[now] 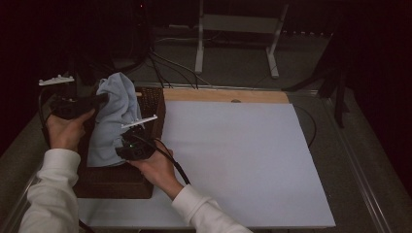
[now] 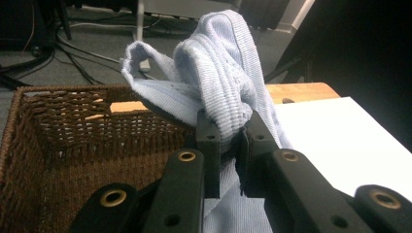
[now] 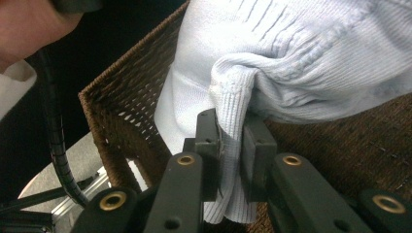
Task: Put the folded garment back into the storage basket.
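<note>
While both tongs clamp the pale blue knitted garment, it hangs above and partly inside the brown wicker basket, which serves as the landmark. The left tongs, held over the basket's left rim, are closed on a bunched fold near the garment's top; in the left gripper view the ribbed cloth is pinched tight between the jaws and rises above them in a loose hump. The right tongs, nearer the basket's near side, are closed on a lower fold, whose ribbed edge runs down between the jaws. Two separate grips probably keep the cloth spread and clear of the basket wall, so it can be lifted out or lowered in without snagging the weave; which of the two cannot be told. The garment looks soft, finely ribbed and crumpled, with a hemmed edge curling at its top. A white sheet covers the tabletop right of the basket.
</note>
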Demonstrator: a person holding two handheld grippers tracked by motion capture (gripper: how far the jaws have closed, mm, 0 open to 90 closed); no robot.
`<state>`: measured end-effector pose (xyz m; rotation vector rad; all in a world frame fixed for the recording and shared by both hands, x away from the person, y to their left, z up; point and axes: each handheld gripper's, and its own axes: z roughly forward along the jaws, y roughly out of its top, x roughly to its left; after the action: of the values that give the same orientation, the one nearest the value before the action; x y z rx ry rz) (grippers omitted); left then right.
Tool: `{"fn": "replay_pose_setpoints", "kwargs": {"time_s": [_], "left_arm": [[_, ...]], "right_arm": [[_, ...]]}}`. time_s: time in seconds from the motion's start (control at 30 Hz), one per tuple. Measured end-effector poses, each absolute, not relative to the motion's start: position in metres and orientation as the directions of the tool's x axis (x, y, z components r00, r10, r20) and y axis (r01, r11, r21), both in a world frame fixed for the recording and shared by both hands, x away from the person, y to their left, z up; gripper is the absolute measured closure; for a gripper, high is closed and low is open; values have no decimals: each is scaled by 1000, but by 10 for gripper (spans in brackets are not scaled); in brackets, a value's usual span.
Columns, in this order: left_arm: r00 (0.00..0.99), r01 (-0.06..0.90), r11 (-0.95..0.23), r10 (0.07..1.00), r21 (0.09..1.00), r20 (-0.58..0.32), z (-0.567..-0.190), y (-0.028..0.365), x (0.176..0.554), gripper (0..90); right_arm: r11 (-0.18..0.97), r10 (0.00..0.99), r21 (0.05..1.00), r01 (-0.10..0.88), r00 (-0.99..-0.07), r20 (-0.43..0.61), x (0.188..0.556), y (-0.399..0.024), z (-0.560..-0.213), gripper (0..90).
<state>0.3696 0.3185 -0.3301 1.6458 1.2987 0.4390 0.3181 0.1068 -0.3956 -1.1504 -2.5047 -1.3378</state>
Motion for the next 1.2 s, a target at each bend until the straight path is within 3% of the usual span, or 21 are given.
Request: {"fn": "replay_pose_setpoints", "kwargs": {"time_s": [1.2], "left_arm": [[350, 588, 3, 901, 809, -258, -348, 335, 362, 818]], "right_arm": [[428, 548, 643, 635, -748, 374, 301, 135, -412, 807]]}}
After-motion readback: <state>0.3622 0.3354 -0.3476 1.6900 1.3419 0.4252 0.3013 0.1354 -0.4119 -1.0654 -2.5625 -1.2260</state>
